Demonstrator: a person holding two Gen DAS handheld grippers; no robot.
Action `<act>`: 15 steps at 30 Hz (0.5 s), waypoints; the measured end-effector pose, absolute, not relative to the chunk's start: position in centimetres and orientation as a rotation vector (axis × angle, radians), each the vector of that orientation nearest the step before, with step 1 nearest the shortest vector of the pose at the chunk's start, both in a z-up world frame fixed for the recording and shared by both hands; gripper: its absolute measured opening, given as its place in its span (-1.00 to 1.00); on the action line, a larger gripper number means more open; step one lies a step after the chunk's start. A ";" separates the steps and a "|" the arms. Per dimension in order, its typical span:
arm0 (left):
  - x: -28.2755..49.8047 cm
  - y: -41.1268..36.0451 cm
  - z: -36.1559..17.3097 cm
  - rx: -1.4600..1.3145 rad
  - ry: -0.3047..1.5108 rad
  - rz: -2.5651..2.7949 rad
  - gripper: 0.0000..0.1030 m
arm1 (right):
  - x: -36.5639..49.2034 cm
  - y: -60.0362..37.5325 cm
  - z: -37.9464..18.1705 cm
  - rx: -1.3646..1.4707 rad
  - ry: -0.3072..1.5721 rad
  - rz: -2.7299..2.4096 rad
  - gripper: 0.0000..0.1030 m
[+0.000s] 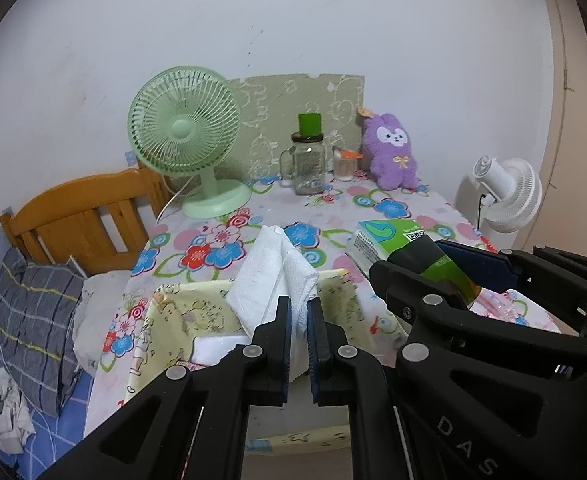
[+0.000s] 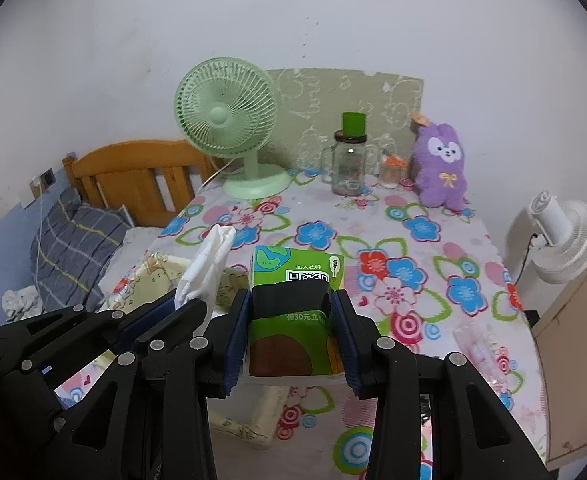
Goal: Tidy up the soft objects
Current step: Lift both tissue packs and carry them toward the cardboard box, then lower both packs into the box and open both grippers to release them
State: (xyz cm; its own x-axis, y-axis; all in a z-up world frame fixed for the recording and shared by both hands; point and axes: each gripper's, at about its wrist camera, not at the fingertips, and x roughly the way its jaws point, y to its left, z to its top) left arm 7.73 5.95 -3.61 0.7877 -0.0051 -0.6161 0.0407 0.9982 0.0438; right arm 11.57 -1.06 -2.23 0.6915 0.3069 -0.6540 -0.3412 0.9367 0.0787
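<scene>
My left gripper (image 1: 299,320) is shut on a white tissue (image 1: 271,276) that stands up from between its blue pads. It hangs over a pale yellow patterned box (image 1: 173,308) at the table's near left edge. My right gripper (image 2: 293,312) is shut on a green tissue pack (image 2: 297,276), gripped across its sides above the floral tablecloth (image 2: 413,248). In the right wrist view the left gripper (image 2: 181,304) with the tissue (image 2: 209,264) sits just left of the pack, over the box (image 2: 157,272). A purple plush rabbit (image 2: 441,164) leans against the far wall.
A green desk fan (image 2: 229,128), a glass jar with a green lid (image 2: 349,160) and a small cup (image 2: 391,172) stand at the table's back. A clear plastic packet (image 2: 481,344) lies near right. A white fan (image 2: 561,236) stands beyond the right edge; a wooden headboard (image 1: 81,216) and pillow (image 1: 33,320) lie left.
</scene>
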 end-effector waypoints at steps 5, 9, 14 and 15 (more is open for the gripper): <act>8.2 7.2 -4.7 0.057 0.698 0.000 -0.92 | 12.2 0.5 -3.3 -0.054 0.751 0.395 -0.14; 8.3 7.9 -5.6 0.062 0.724 0.016 -0.91 | 12.7 1.5 -4.2 -0.060 0.774 0.420 -0.14; 8.5 8.9 -6.7 0.055 0.749 0.034 -0.90 | 13.1 2.8 -5.5 -0.065 0.809 0.446 -0.14; 8.5 9.2 -6.8 0.055 0.753 0.037 -0.90 | 13.2 3.0 -5.7 -0.065 0.815 0.452 -0.14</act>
State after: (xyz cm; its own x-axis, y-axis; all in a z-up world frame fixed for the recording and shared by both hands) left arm 8.50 9.19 -6.83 0.7293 0.0533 -0.6821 -0.0141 0.9979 0.0629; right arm 13.17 3.00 -5.69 0.5960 0.3645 -0.7155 -0.4141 0.9029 0.1151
